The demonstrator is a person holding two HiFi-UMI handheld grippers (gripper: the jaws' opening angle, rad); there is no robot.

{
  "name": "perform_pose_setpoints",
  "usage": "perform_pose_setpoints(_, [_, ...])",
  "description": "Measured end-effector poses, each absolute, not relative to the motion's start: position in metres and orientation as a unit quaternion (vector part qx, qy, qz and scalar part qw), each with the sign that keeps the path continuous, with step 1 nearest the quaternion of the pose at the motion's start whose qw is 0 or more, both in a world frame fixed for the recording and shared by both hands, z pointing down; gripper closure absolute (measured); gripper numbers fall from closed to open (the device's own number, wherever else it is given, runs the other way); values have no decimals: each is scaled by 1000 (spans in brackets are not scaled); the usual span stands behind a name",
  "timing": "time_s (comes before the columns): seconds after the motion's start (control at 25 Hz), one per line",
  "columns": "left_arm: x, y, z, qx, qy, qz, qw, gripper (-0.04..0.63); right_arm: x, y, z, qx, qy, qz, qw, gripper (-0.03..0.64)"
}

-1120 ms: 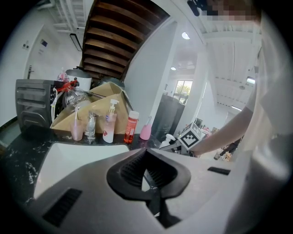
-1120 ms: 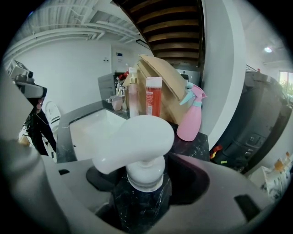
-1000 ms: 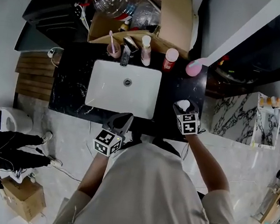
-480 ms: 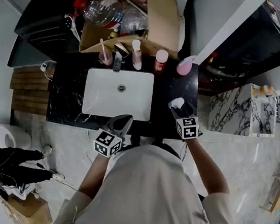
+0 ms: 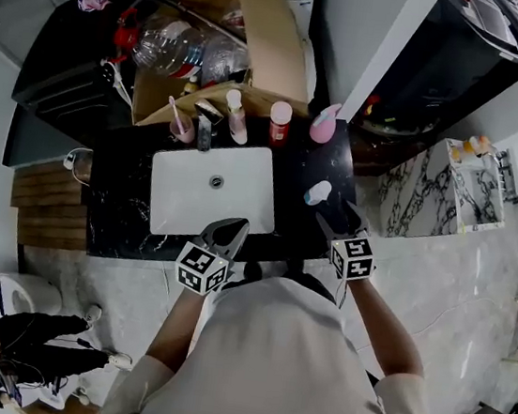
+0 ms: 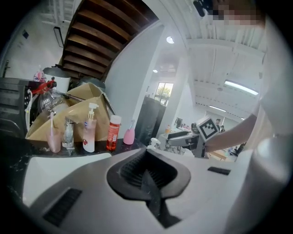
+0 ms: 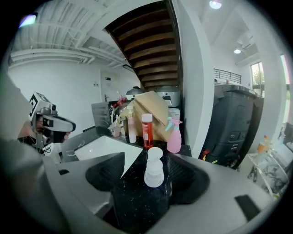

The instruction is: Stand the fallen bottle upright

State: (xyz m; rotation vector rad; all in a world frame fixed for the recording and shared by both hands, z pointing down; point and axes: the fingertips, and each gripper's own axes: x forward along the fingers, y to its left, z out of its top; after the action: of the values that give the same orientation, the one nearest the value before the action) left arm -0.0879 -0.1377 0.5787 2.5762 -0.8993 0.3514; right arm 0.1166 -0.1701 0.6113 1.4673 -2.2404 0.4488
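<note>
A small white bottle [image 5: 316,192] stands upright on the black counter [image 5: 307,165], right of the sink. In the right gripper view the same bottle [image 7: 154,167] stands between my jaws, with a gap showing on both sides. My right gripper [image 5: 336,219] is open and sits just behind the bottle, near the counter's front edge; its jaws [image 7: 151,179] are spread wide. My left gripper [image 5: 230,231] hovers at the front edge of the sink, shut with nothing in it [image 6: 149,180].
A white sink [image 5: 184,203] is set in the counter. Behind it stand a faucet [image 5: 203,130], a toothbrush cup [image 5: 181,125], a pump bottle [image 5: 236,118], a red bottle [image 5: 279,122] and a pink spray bottle [image 5: 324,123]. A cardboard box [image 5: 263,31] leans behind them.
My right gripper held the white bottle a second ago; it has since let go and drawn back toward me, and the bottle stands alone. The left gripper has stayed at the sink's edge.
</note>
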Motion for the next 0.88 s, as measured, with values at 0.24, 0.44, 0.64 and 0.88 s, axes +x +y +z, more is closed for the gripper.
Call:
perform_pose_setpoints(0.24, [-82, -133, 560, 931, -289, 115, 189, 588, 120, -147, 572, 557, -793, 167, 183, 329])
perform_pose_setpoints(0.44, [-77, -135, 547, 940, -270, 111, 179, 588, 126, -133, 546, 579, -781, 161, 170, 385])
perform_pose_setpoints(0.64, [-72, -137, 534, 943, -267, 107, 168, 589, 132, -123, 525, 587, -778, 153, 162, 425])
perform_pose_setpoints(0.88, [-63, -134, 521, 943, -273, 102, 159, 588, 140, -121, 507, 582, -787, 141, 147, 490])
